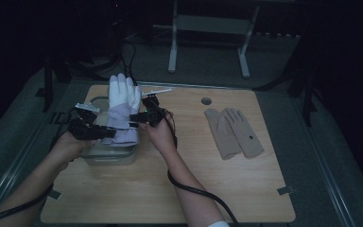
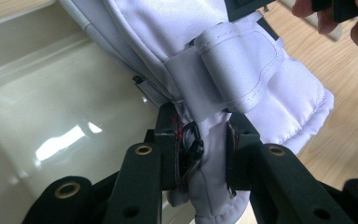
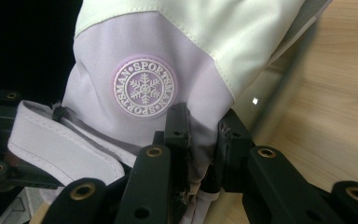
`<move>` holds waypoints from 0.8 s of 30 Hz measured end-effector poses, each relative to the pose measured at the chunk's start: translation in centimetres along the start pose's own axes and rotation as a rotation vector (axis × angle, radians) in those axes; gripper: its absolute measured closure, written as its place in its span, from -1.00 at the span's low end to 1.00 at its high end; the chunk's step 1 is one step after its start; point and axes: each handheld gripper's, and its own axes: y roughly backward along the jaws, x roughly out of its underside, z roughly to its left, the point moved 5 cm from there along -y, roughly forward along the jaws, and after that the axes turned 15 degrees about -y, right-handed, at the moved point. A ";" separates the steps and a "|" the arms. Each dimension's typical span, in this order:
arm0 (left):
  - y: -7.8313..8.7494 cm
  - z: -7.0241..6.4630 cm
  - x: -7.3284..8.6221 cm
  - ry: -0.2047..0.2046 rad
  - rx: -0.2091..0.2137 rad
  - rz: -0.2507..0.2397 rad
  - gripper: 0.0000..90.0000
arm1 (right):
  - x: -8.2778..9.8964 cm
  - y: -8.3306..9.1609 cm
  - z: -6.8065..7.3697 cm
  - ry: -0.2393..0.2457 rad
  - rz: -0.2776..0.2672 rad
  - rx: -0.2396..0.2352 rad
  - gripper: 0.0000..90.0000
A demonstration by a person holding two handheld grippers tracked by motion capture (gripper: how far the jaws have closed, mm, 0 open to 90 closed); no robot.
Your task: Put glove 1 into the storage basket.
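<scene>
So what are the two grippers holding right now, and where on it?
Both hold the padded white and lilac ski glove: the left gripper pinches its cuff edge, the right gripper the fabric below the snowflake badge.

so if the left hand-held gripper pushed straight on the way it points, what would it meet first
The white ski glove it is already shut on. Past the cuff, the line seems to lead toward the right hand-held gripper on the far side, though depth is unclear.

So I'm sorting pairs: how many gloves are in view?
3. One white-and-lilac ski glove held by both grippers over the clear bin; two tan gloves overlapping on the table's right side. Others could be hidden.
</scene>
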 end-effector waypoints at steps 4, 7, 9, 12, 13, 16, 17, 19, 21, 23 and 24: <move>0.8 1.0 1.6 0.029 -0.010 0.001 0.59 | 0.0 -1.7 1.1 0.009 0.021 -0.010 0.72; 1.0 1.7 2.5 0.049 -0.012 0.006 0.59 | 0.1 -2.9 1.9 0.016 0.035 -0.011 0.72; 0.9 2.1 3.0 0.062 -0.007 0.010 0.59 | 0.2 -3.6 2.1 0.019 0.043 -0.003 0.72; 0.3 2.4 3.6 0.078 0.005 0.020 0.59 | 0.5 -4.4 1.9 0.017 0.056 0.012 0.72; -0.1 2.4 3.9 0.092 0.018 0.033 0.59 | 0.6 -4.6 1.7 0.015 0.062 0.017 0.72; -0.9 2.5 4.6 0.101 0.019 0.068 0.59 | 1.3 -5.6 1.0 0.018 0.103 0.040 0.72; -1.1 2.6 4.8 0.099 0.013 0.079 0.59 | 1.5 -5.9 0.9 0.017 0.109 0.044 0.72; -1.5 2.7 5.2 0.108 0.012 0.102 0.59 | 1.8 -6.5 0.7 0.026 0.121 0.061 0.72; -1.7 2.8 5.5 0.119 0.023 0.125 0.58 | 2.1 -7.0 0.6 0.037 0.137 0.079 0.72; -1.7 2.8 5.5 0.129 0.023 0.136 0.57 | 2.2 -7.1 0.8 0.057 0.138 0.093 0.71; -1.7 2.7 5.5 0.128 0.027 0.145 0.56 | 2.3 -7.2 0.9 0.064 0.144 0.102 0.71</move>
